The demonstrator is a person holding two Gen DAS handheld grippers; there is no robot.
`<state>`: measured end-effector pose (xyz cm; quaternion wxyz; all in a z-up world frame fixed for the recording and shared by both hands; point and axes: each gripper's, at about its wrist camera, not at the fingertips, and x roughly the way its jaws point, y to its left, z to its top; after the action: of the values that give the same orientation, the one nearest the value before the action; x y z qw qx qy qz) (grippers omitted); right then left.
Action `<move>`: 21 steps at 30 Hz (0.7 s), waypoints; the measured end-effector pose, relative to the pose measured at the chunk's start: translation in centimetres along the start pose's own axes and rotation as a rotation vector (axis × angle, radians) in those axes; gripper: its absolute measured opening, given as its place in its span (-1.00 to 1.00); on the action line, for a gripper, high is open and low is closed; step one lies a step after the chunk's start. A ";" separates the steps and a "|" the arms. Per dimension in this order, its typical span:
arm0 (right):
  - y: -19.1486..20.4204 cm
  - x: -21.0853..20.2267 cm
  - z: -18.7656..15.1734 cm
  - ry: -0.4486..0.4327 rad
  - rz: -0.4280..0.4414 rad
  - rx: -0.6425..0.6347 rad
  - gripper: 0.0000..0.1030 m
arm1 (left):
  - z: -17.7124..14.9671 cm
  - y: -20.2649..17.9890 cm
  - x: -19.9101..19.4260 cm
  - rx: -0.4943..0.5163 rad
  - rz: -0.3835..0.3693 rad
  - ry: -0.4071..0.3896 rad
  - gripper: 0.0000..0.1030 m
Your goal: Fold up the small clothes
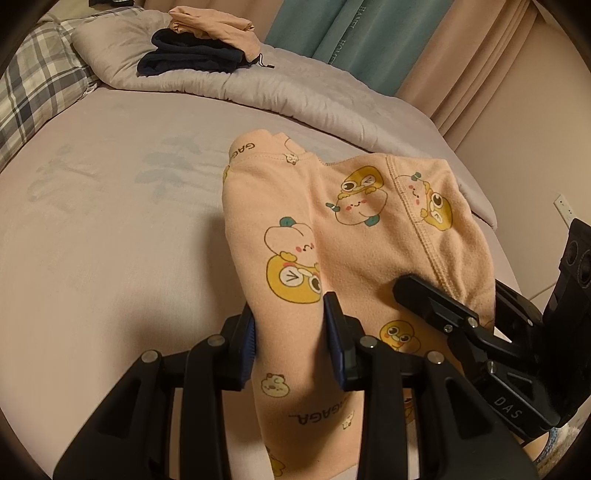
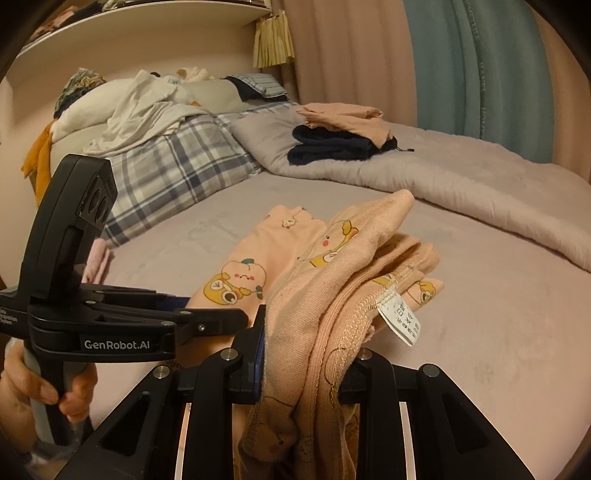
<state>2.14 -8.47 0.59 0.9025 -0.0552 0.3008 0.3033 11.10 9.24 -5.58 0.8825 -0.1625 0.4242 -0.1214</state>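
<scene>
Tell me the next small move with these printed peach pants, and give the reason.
Probably carry the held end forward and lay it over the part resting on the bed. Both the left gripper and the right gripper are clamped on the peach pants, whose near end is lifted and bunched while the far end lies flat.

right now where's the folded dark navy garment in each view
Left wrist: the dark navy garment sits top left of centre, on the grey quilt, under a folded peach piece.
Right wrist: it sits upper middle, right of the plaid pillow.
Shared landmark: the teal curtain behind the bed.
</scene>
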 end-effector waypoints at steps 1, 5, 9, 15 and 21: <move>0.0 0.2 0.1 -0.001 -0.003 0.001 -0.46 | 0.2 0.1 0.2 -0.001 -0.002 0.002 -0.37; -0.1 0.5 0.1 -0.004 -0.014 0.013 -0.46 | 1.1 0.1 1.1 0.008 -0.003 0.001 -0.37; -0.5 1.0 0.4 -0.009 -0.019 0.023 -0.46 | 1.9 0.1 1.8 0.016 0.000 0.003 -0.36; -1.2 1.8 0.4 -0.003 -0.028 0.045 -0.46 | 2.9 0.2 3.1 0.028 0.008 0.015 -0.37; -1.8 2.2 0.8 -0.006 -0.039 0.055 -0.46 | 3.8 0.2 4.0 0.035 0.007 0.010 -0.37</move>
<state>4.94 -8.55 -0.20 0.9104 -0.0352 0.3051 0.2774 16.57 8.72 -6.26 0.8835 -0.1447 0.4272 -0.1266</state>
